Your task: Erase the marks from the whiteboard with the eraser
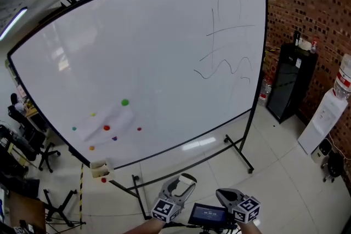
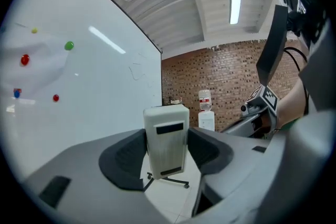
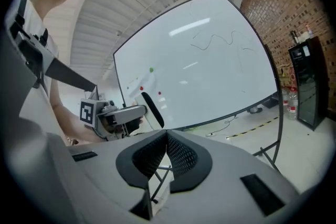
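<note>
Eraser [image 2: 166, 147] between left tongs [image 2: 167, 134]

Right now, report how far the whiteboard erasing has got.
Done: the eraser is clamped in the left gripper. In hand: both grippers sit low in front of the whiteboard, not touching it; the right gripper is shut and empty. Left: all the black marks at the board's upper right are unwiped.

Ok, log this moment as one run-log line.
left gripper: shut on eraser | right gripper: shut, empty | whiteboard: marks unerased | eraser off board
</note>
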Demonstrator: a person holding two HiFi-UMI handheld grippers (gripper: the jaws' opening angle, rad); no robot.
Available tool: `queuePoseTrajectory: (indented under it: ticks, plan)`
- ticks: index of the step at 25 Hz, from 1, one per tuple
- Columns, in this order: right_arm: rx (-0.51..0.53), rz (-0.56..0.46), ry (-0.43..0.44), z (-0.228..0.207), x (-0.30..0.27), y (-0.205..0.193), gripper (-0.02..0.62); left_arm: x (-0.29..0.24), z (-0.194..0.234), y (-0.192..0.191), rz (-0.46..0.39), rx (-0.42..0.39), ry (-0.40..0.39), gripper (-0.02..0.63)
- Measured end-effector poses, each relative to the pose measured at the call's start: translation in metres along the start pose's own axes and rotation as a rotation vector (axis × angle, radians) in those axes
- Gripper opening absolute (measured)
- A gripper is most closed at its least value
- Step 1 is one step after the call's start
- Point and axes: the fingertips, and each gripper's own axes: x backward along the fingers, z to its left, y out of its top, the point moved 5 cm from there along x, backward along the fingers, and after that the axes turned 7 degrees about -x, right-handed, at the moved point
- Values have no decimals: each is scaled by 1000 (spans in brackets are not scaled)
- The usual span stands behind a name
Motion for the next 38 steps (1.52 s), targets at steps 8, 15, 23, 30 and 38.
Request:
queuePoseTrajectory:
  ticks: [8, 15, 23, 30, 38]
  plan:
    - [-54, -82, -82, -40, 56, 11, 20, -56, -35, 27, -22, -30, -86, 262]
    - [-65, -100, -116, -85, 53, 22, 20, -98, -14, 8, 43, 6, -83, 261]
    - [-28, -123, -264, -181, 79, 82, 20, -214, -4, 11, -2, 1, -184, 258]
    - [23, -175, -233, -242, 30, 172, 18, -292, 35, 39, -91, 65, -262, 258]
    - [121, -189, -103, -273, -48, 247, 20, -308, 104, 47, -81, 41, -93, 262]
